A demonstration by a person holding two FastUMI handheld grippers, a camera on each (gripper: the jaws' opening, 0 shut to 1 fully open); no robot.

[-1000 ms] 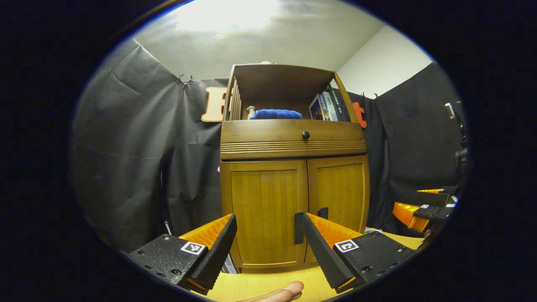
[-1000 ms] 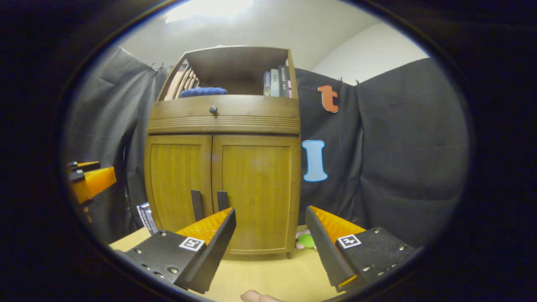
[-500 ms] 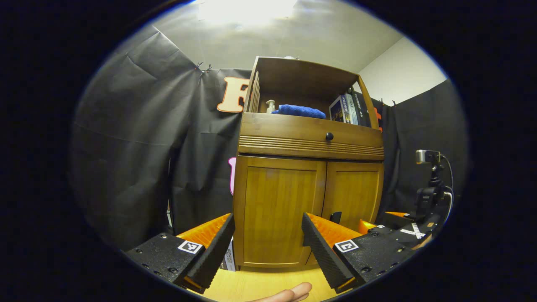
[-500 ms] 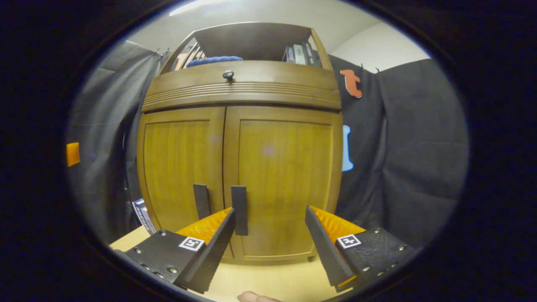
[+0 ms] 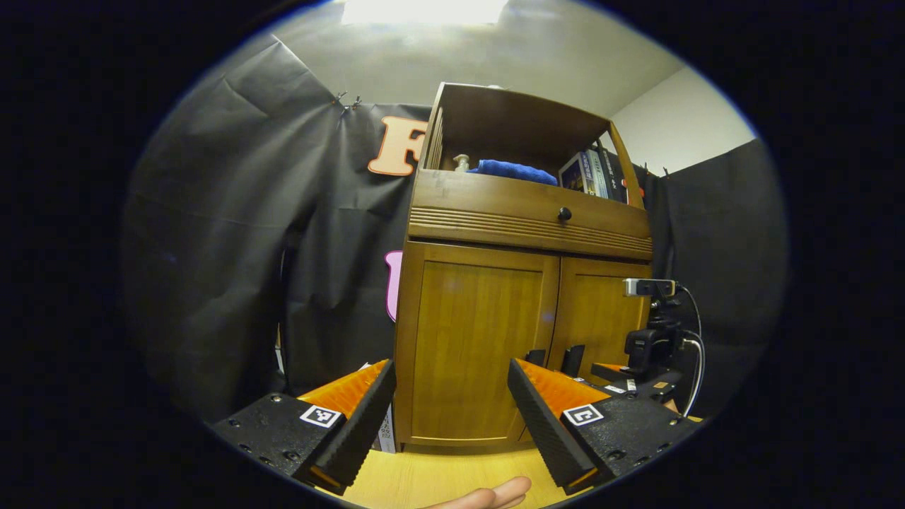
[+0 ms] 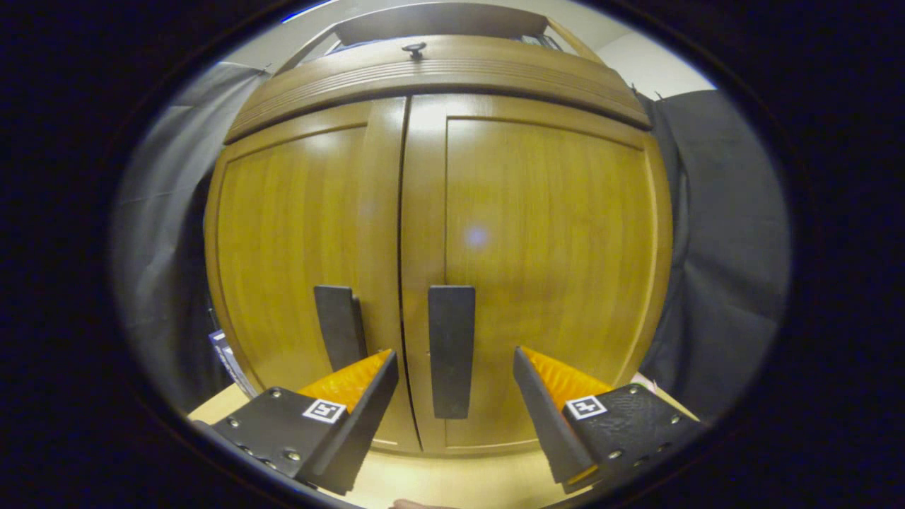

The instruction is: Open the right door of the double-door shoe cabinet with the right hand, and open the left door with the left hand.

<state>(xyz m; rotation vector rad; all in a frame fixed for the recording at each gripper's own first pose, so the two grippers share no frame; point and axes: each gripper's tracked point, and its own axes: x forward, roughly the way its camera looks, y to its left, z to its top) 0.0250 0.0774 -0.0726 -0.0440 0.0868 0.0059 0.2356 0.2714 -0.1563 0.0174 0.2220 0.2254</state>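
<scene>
The wooden shoe cabinet [image 5: 523, 297] stands with both doors closed. In the right gripper view the right door [image 6: 544, 268] and left door [image 6: 297, 247] loom close, each with a dark vertical handle near the middle seam. My right gripper [image 6: 454, 357] is open, and the right door's handle [image 6: 451, 350] stands just ahead, lined up in the gap between its fingers, untouched. The left door's handle [image 6: 339, 325] is a little to the side. My left gripper [image 5: 451, 367] is open, farther back, facing the left door [image 5: 474, 346]. The right gripper [image 5: 629, 375] appears beyond it by the right door [image 5: 597, 318].
Above the doors sits a drawer with a round knob [image 5: 564, 213]. The open shelf on top holds a blue cloth [image 5: 509, 170], books [image 5: 587, 173] and a small bottle [image 5: 461, 162]. A light wood surface [image 5: 438, 474] lies before the cabinet. A box [image 5: 385, 435] leans at its left foot.
My right gripper has moved in close to the cabinet, bringing the right door's handle into line with its finger gap. The left gripper drifted left. Both doors stay closed.
</scene>
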